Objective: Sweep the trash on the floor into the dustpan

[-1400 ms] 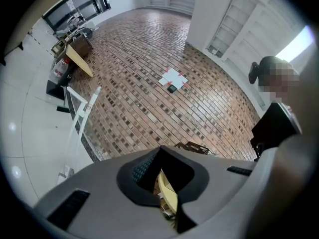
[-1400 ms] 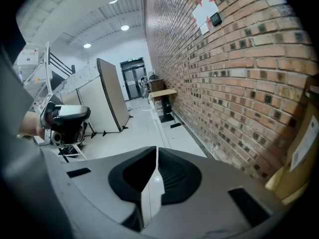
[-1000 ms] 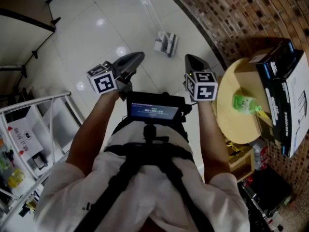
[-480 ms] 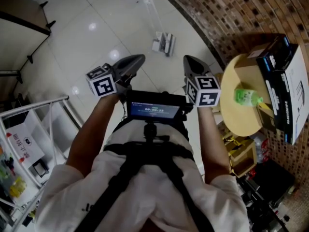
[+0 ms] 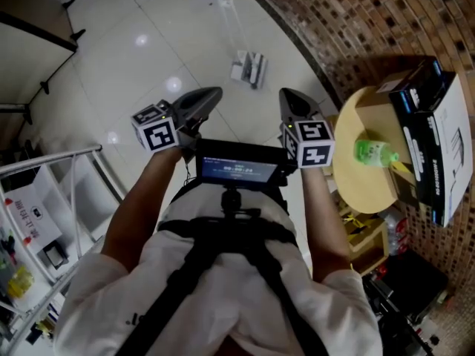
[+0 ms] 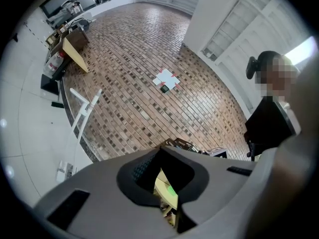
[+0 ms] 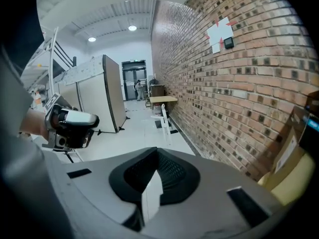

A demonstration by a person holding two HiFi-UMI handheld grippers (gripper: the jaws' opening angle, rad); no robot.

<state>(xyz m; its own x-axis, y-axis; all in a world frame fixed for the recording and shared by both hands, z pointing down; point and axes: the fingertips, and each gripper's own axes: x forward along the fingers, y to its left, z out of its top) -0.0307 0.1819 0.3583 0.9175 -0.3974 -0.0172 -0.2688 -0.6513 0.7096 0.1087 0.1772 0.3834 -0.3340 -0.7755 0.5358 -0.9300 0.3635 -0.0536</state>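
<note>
— White tiled floor [image 5: 148, 58] fills the left and far part of the head view; a brick wall [image 5: 349, 21] curves along the right. Trash located?
— None seen on the tiles in any view. Either it lies outside the frames or it is already off the floor; cannot settle which.
— Dustpan?
— Not identified for certain. A white long-handled piece [image 5: 249, 67] stands on the floor far ahead, near the foot of the wall. It could be the pan; too small to tell.
— Tongs?
— Left tongs [image 5: 211, 93]: pressed together, nothing held. Their own view shows only a sliver of yellow and green past the slot, likely the round table [image 5: 356, 188] and green bottle [image 5: 372, 153]. Right tongs [image 5: 291, 99]: pressed together too, empty, aimed along the wall with the white piece ahead.
— Why held so?
— Judgement: a carrying posture. Both sit either side of the chest screen [image 5: 236, 170], tips pointing far, well apart from the white piece. With no handle in reach, there is nothing to pinch.
— Hazards?
— The table with its bottle and boxes [image 5: 434, 124] is close at near right, and a metal rack [image 5: 52, 176] at near left. The lane between is narrow.
</note>
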